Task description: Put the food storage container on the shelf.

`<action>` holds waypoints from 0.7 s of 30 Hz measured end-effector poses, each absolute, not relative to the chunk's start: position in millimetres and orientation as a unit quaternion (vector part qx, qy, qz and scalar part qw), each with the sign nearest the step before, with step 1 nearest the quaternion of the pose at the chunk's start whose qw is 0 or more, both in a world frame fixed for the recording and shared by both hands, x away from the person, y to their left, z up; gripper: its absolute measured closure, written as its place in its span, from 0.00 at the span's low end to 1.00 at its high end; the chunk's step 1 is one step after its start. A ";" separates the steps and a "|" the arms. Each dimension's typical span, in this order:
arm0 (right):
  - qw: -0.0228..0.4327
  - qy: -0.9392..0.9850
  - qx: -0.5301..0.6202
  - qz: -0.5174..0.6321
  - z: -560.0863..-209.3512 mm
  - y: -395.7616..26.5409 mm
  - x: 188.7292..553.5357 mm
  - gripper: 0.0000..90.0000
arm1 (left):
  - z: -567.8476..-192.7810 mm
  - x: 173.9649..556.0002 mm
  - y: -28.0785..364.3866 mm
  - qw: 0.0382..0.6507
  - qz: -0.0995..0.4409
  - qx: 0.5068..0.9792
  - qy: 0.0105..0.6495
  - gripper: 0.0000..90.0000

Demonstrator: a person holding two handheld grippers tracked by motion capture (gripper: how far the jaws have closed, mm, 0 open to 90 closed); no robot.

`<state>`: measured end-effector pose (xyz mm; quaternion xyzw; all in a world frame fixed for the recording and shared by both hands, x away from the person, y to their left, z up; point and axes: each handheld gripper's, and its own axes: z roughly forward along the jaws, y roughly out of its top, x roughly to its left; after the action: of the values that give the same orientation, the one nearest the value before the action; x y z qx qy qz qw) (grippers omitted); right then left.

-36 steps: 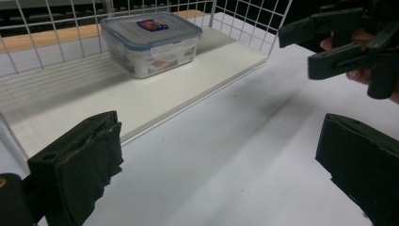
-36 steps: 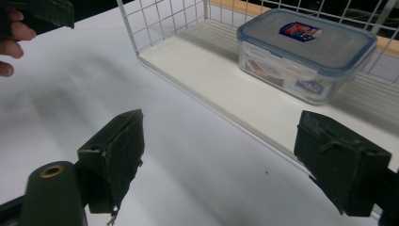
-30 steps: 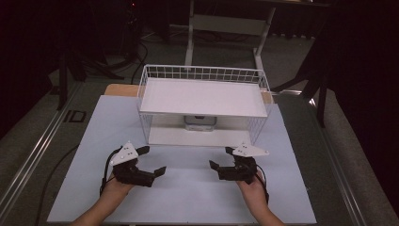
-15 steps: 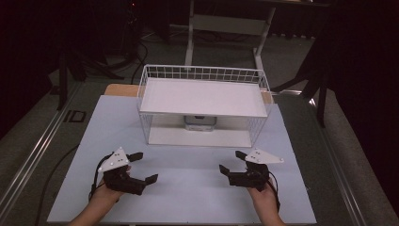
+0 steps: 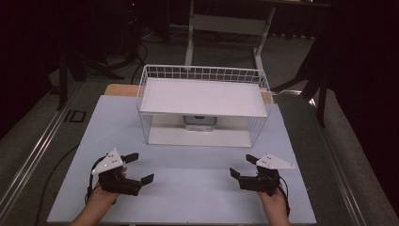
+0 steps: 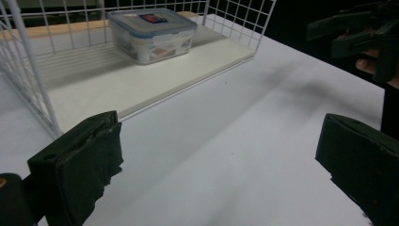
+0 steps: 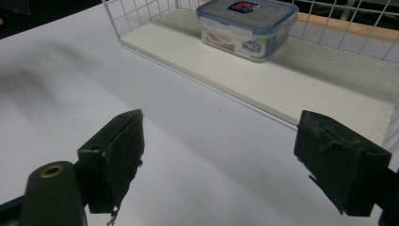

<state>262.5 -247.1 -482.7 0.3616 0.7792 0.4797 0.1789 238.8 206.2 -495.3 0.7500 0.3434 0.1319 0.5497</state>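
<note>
Blue-lidded container under shelf

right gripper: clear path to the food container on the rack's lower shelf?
Probably yes. The right gripper is open and empty, the white table between is bare, and the rack's near side is open, with the lidded container toward the back.

The right gripper is hovering over the white table, its two black jaws standing wide apart with nothing between them. Ahead, a clear lidded food container is sitting on the white lower shelf inside the wire rack.
</note>
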 end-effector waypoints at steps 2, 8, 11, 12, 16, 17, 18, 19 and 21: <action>0.176 0.779 0.359 0.483 -483.0 -251.4 263.2 0.18 | -496.1 239.9 208.1 0.552 0.130 0.747 0.347 0.02; 0.177 0.768 0.371 0.491 -481.0 -262.8 264.5 0.18 | -495.8 238.8 209.6 0.548 0.140 0.749 0.344 0.02; 0.184 0.769 0.361 0.495 -479.8 -268.0 265.3 0.18 | -496.9 239.3 209.2 0.549 0.136 0.748 0.346 0.02; 0.184 0.769 0.357 0.498 -480.0 -270.2 265.9 0.18 | -497.7 239.6 209.3 0.549 0.136 0.748 0.347 0.02; 0.187 0.770 0.345 0.504 -483.3 -279.3 269.8 0.18 | -501.0 240.0 209.1 0.552 0.132 0.747 0.346 0.02; 0.186 0.769 0.343 0.506 -484.5 -281.0 270.8 0.18 | -501.5 240.0 209.1 0.551 0.132 0.748 0.345 0.02; 0.185 0.770 0.344 0.505 -485.5 -282.2 271.6 0.19 | -502.0 240.2 209.1 0.551 0.133 0.748 0.345 0.02; 0.185 0.769 0.346 0.504 -486.5 -283.0 272.3 0.19 | -502.7 240.5 209.2 0.552 0.132 0.747 0.347 0.02; 0.178 0.768 0.348 0.507 -488.6 -283.2 273.7 0.19 | -504.0 240.8 209.6 0.554 0.132 0.744 0.349 0.02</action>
<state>273.7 -283.2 -488.6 0.3482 0.7683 0.5070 0.1775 240.8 209.6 -504.0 0.7443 0.3495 0.1317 0.5537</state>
